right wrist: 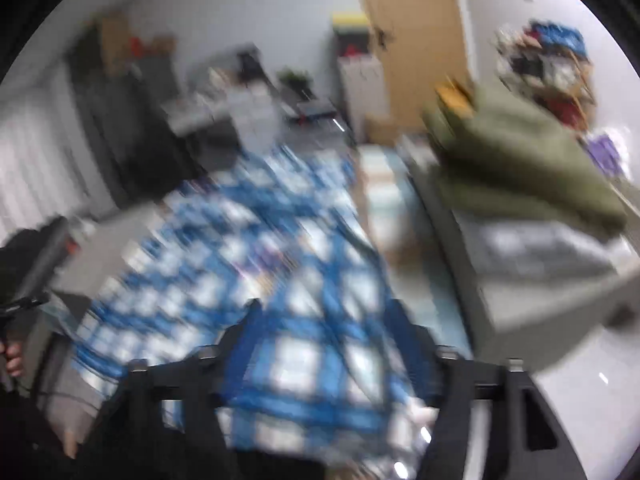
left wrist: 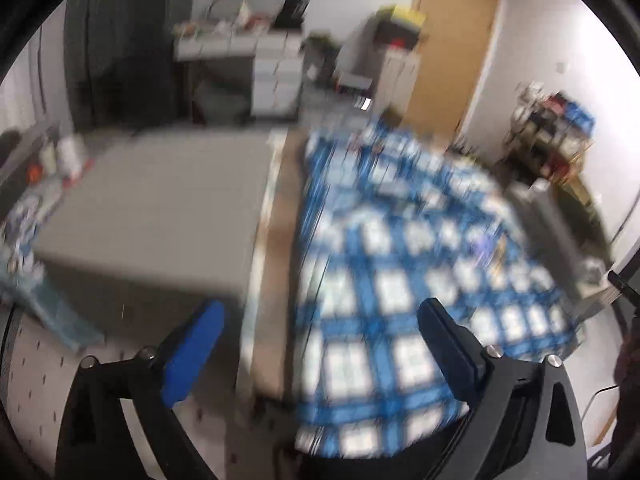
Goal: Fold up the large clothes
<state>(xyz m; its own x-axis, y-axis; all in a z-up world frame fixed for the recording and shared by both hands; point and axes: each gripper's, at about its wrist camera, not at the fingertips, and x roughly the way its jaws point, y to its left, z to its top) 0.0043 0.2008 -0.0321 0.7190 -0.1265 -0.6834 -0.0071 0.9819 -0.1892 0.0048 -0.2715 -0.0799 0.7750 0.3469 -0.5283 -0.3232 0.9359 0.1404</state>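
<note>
A blue and white plaid shirt [left wrist: 400,248] lies spread over a surface, badly blurred in both views. In the left wrist view my left gripper [left wrist: 322,308] hovers above its near edge. The jaws stand wide apart; the blue pad [left wrist: 192,356] is off the cloth on the left, and nothing is between the fingers. In the right wrist view the same shirt [right wrist: 256,264] fills the middle. My right gripper [right wrist: 325,312] stands over it with its jaws spread, the cloth showing between the fingers but not pinched.
A grey tabletop [left wrist: 152,208] lies left of the shirt. A stack of olive green folded clothes [right wrist: 520,160] rests on a grey box to the right. Behind are a wooden door [left wrist: 452,60], a cluttered shelf [left wrist: 552,136] and a desk with drawers [left wrist: 276,72]. A hand [right wrist: 14,356] shows at the left edge.
</note>
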